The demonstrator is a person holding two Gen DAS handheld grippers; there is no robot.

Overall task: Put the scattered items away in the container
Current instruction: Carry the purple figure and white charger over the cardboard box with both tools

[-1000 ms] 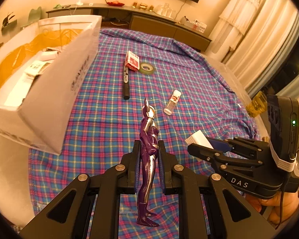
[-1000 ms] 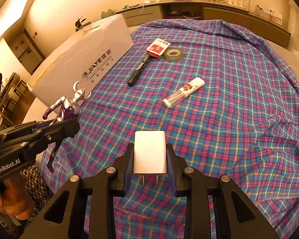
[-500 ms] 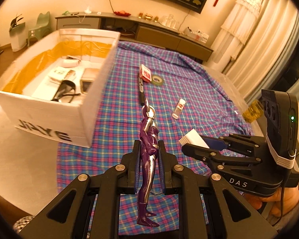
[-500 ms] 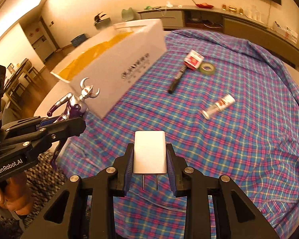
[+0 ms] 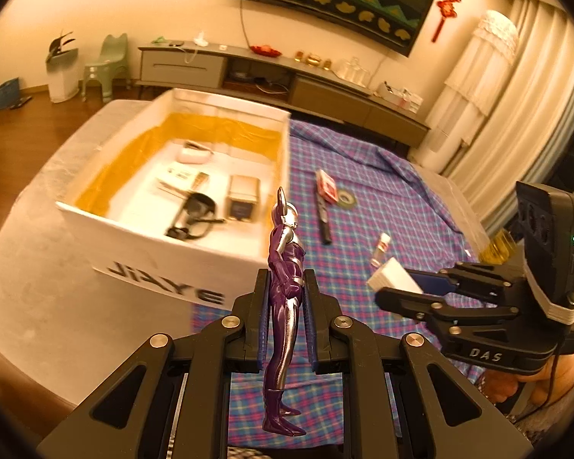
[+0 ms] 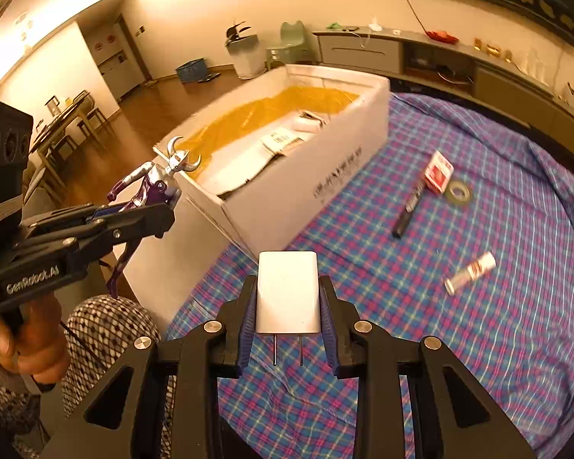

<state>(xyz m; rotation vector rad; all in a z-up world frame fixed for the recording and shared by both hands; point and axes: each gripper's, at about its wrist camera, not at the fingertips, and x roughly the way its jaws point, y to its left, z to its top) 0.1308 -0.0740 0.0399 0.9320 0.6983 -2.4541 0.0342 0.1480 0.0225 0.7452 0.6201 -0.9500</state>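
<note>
My left gripper (image 5: 286, 287) is shut on a purple and silver toy figure (image 5: 284, 267), held upright in the air in front of the near corner of the white box (image 5: 164, 252). It also shows in the right wrist view (image 6: 149, 187). My right gripper (image 6: 288, 298) is shut on a white plug adapter (image 6: 288, 290), prongs toward the camera, above the plaid cloth near the box's near corner (image 6: 287, 206). The box holds several items. A black marker (image 6: 409, 206), a red card pack (image 6: 439, 172), a tape roll (image 6: 459, 193) and a small tube (image 6: 470, 272) lie on the cloth.
The plaid cloth (image 6: 497, 325) covers the round table to the right of the box. A long low cabinet (image 5: 287, 76) runs along the far wall. Curtains (image 5: 516, 114) hang at the right. A green chair and a bin (image 5: 63, 72) stand on the wood floor at the left.
Both grippers have risen and pulled back with their loads. The box's inside now shows from above in both views, and the box sits nearer the middle of each view.
</note>
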